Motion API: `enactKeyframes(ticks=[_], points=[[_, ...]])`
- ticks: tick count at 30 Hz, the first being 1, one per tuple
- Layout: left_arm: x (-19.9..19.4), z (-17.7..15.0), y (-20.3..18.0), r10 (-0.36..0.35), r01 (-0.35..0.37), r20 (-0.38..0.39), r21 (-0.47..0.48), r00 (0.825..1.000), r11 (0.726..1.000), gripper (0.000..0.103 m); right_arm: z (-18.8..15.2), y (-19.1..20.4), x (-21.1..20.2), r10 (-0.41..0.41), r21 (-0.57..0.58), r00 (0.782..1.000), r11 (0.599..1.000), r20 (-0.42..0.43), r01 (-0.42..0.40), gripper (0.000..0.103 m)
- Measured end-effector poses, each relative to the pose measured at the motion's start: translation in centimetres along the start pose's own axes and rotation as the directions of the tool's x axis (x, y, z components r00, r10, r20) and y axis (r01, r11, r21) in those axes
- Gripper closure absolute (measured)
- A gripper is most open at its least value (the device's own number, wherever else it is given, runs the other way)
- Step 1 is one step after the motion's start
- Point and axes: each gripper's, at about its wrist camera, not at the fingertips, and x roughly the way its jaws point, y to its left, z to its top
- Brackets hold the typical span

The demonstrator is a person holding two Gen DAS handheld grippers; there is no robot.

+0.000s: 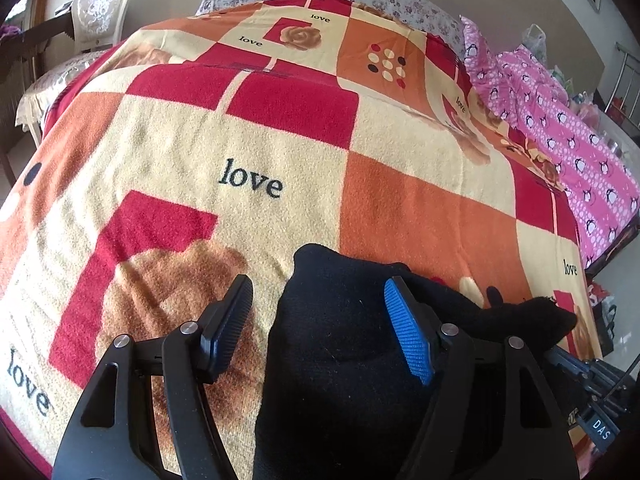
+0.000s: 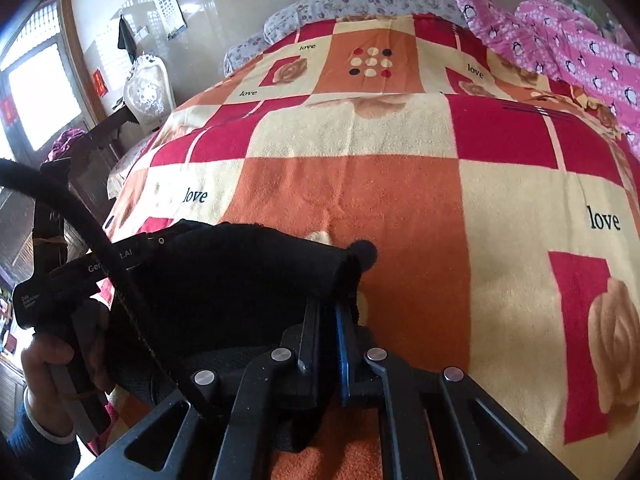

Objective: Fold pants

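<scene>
While the right gripper (image 2: 328, 320) pinches the near right edge of the black pants (image 1: 340, 340), the left gripper (image 1: 318, 320) gapes around their left part; the bundle runs left-right across the near blanket (image 1: 280, 140).

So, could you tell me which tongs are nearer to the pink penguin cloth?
Right. The right tongs, shut on the black pants, sit on the side of the pink penguin cloth. The left tongs, open around the pants, lie farther from it.
</scene>
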Motion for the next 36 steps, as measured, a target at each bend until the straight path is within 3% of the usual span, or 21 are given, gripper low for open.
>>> enactKeyframes(ticks=[2,6,8,9,10,26,36], points=[[-0.9,-0.2,-0.3,0.015,-0.016,0.015,0.018,1.000,1.000,0.034,-0.2,-0.4,-0.6,0.004,0.014,1.000,1.000,0.000,-0.004,0.097],[-2.8,-0.9,-0.9,0.047,-0.050,0.060,0.054,0.997,0.997,0.034,-0.6,-0.4,-3.2,0.034,0.031,0.996,0.999,0.085,-0.036,0.092],[-3.7,-1.3,-1.3,0.058,-0.064,0.081,0.070,0.995,0.996,0.034,-0.7,0.5,-4.1,0.014,-0.004,0.994,1.000,0.108,-0.014,0.078],[-4.2,-1.5,-1.5,0.065,-0.072,0.092,0.080,0.994,0.994,0.034,-0.8,0.9,-4.3,-0.003,-0.010,0.993,1.000,0.121,0.004,0.064],[-4.6,-1.7,-1.7,0.070,-0.079,0.100,0.088,0.992,0.993,0.034,-0.8,1.3,-4.7,-0.020,-0.014,0.990,1.000,0.143,0.023,0.061],[-9.3,-4.6,-3.1,0.108,-0.131,0.172,0.131,0.979,0.983,0.034,-1.8,2.9,-6.1,-0.008,0.026,0.983,1.000,0.181,0.003,0.059],[-9.4,-5.4,-3.3,0.127,-0.147,0.153,0.123,0.980,0.981,0.034,-2.7,3.6,-6.2,0.008,-0.010,0.986,1.000,0.168,-0.007,0.056]])
